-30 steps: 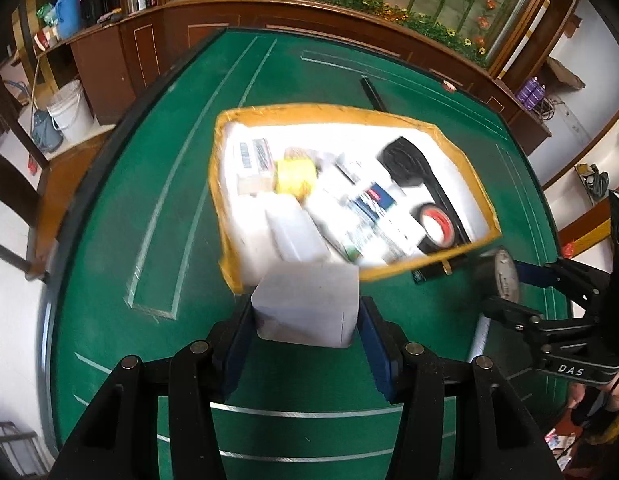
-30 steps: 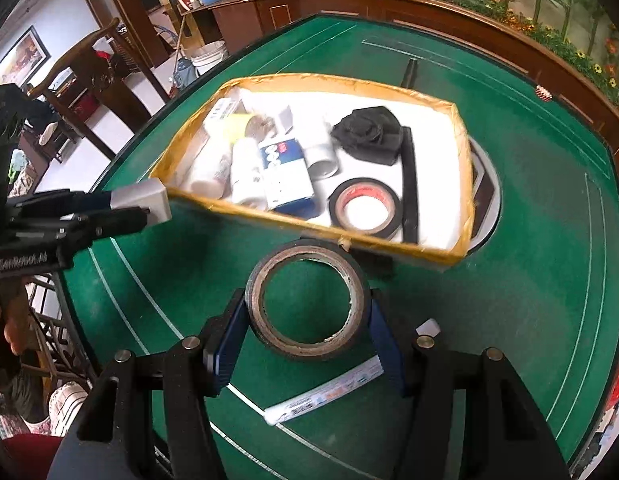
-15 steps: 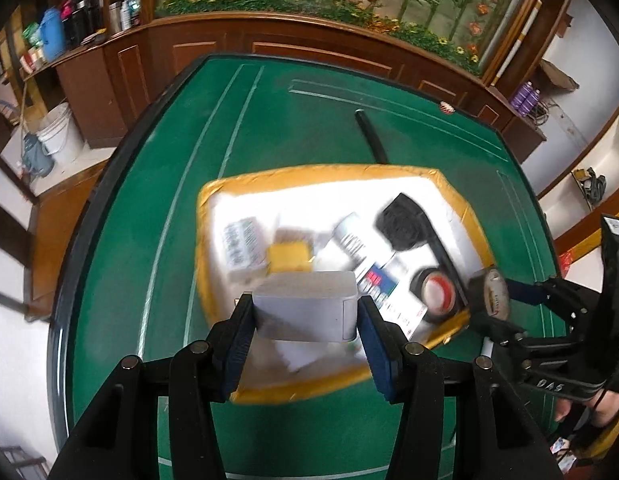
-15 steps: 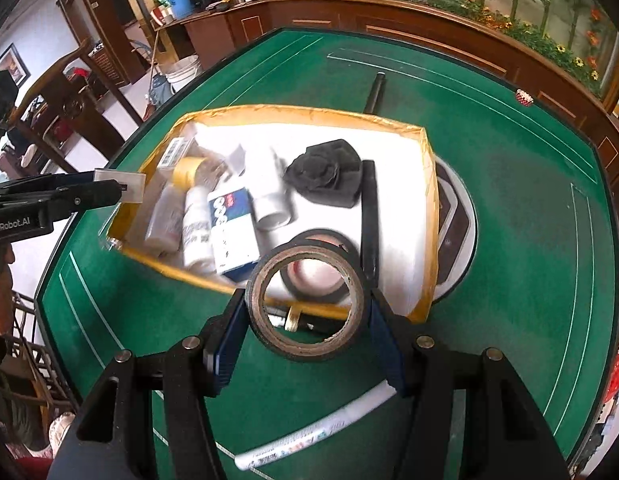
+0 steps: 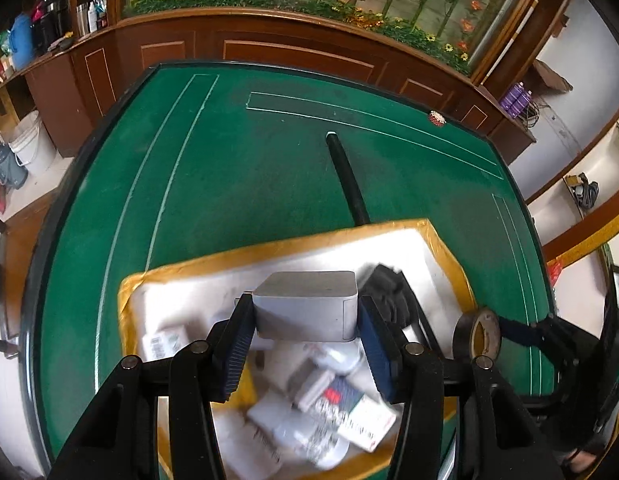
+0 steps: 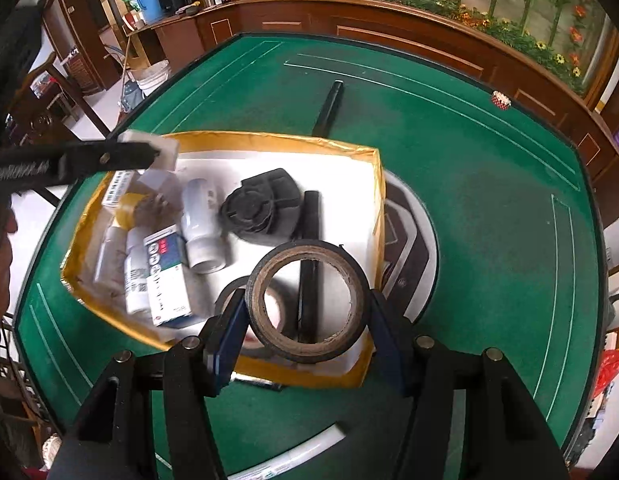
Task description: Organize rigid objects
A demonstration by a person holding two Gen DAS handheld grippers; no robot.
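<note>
Left wrist view
Left tool [image 5: 305,344]: your fingers are clamped on a grey-white box [image 5: 307,312], one blue pad on each side.
Box position: you hold it in the air above the tray [image 5: 269,249], over the tray's near half.
Tray: a shallow, white-floored tray with yellow-taped walls, sitting on the green tabletop [image 5: 237,168].
Tray contents: blurred white bottles and cartons under your box; a blue-and-white carton [image 5: 349,412] with a red mark lies nearest you; a black lumpy object [image 5: 383,284] lies at the right.
Writing: the print on the cartons is too blurred to read.
Behind the tray: a black rod [image 5: 347,178] lies on the tabletop, its near end at the tray's far wall.
Right edge: your other tool carries a roll of black tape [image 5: 479,334].

Right wrist view
Right tool [image 6: 307,320]: your fingers are clamped on the roll of black tape [image 6: 307,300], held upright above the tray's [image 6: 269,138] near-right corner.
Tray contents: a second tape roll [image 6: 253,312], white bottles [image 6: 201,226], the blue-and-white carton [image 6: 167,278], the black lumpy object [image 6: 261,208] and a black bar [image 6: 309,264].
Left tool [image 6: 165,152]: it holds the box [image 6: 159,152] over the tray's far-left corner.
Writing: the lettering on that tool's arm is unreadable.
</note>
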